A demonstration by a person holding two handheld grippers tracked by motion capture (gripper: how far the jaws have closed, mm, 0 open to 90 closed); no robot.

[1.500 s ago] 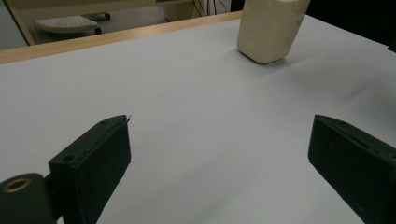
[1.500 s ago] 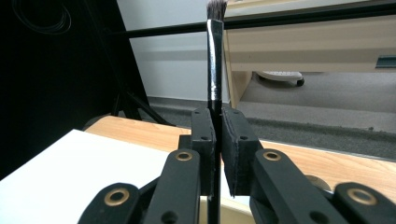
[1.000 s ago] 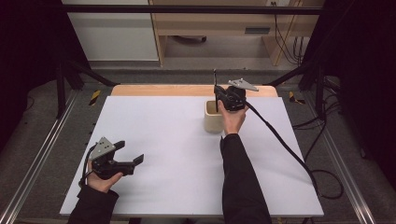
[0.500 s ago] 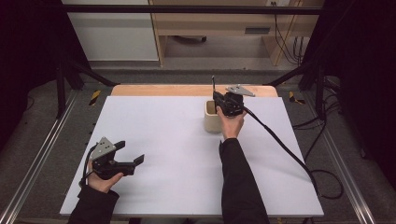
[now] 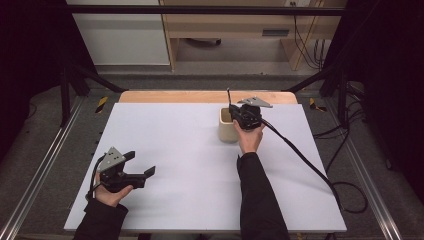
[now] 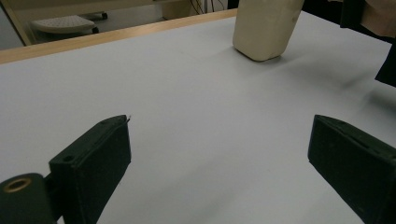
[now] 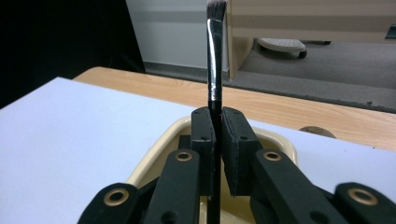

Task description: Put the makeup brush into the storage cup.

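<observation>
A cream cup (image 5: 227, 128) stands on the white table (image 5: 190, 150), toward the back middle. My right gripper (image 5: 239, 114) hovers over the cup's right rim, shut on a thin black brush (image 5: 229, 98) held upright with its bristles up. In the right gripper view the brush (image 7: 215, 56) rises between the closed jaws of the right gripper (image 7: 217, 135), above the cup (image 7: 149, 163). My left gripper (image 5: 142, 167) rests open near the front left of the table. The left gripper view shows its jaws wide apart, with the left gripper (image 6: 219, 154) holding nothing and the cup (image 6: 264, 28) far ahead.
A wooden strip (image 5: 200, 96) runs along the table's far edge. A black cable (image 5: 305, 160) trails from the right gripper across the table's right side. Metal rails (image 5: 40, 165) flank the table. A pale wooden bench (image 5: 240, 30) stands beyond.
The right gripper has lowered slightly with the brush, staying over the cup. The left gripper has not moved.
</observation>
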